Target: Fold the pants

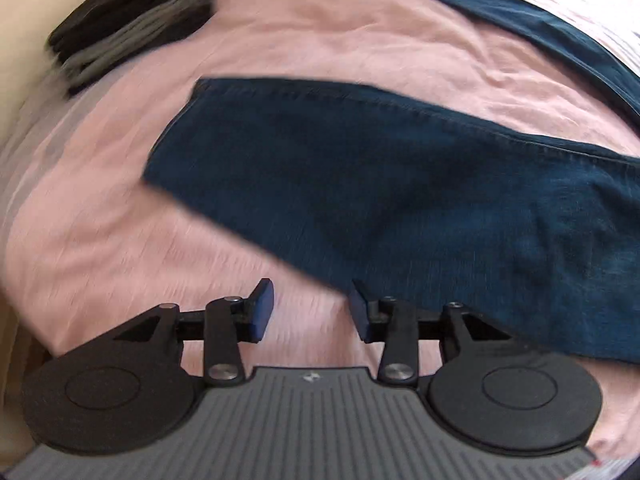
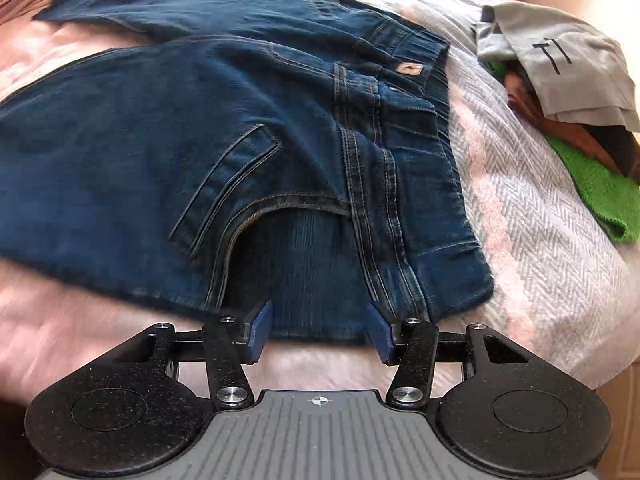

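Dark blue jeans lie spread on a pink bedspread. In the left wrist view one leg (image 1: 360, 184) runs across the middle, its hem end at the left, and the other leg (image 1: 532, 28) lies along the upper right. My left gripper (image 1: 310, 312) is open, hovering over the pink cover just in front of the near leg's edge. In the right wrist view the waist and hip part of the jeans (image 2: 280, 140) fills the centre, pocket and belt loops showing. My right gripper (image 2: 318, 332) is open at the near waistband edge, its blue pads either side of the denim.
A stack of folded dark and grey clothes (image 1: 128, 28) sits at the far left of the bed. At the right edge lies a pile with a grey garment (image 2: 560, 68) and a green cloth (image 2: 600, 192). The bedspread (image 2: 540, 240) turns grey-white herringbone there.
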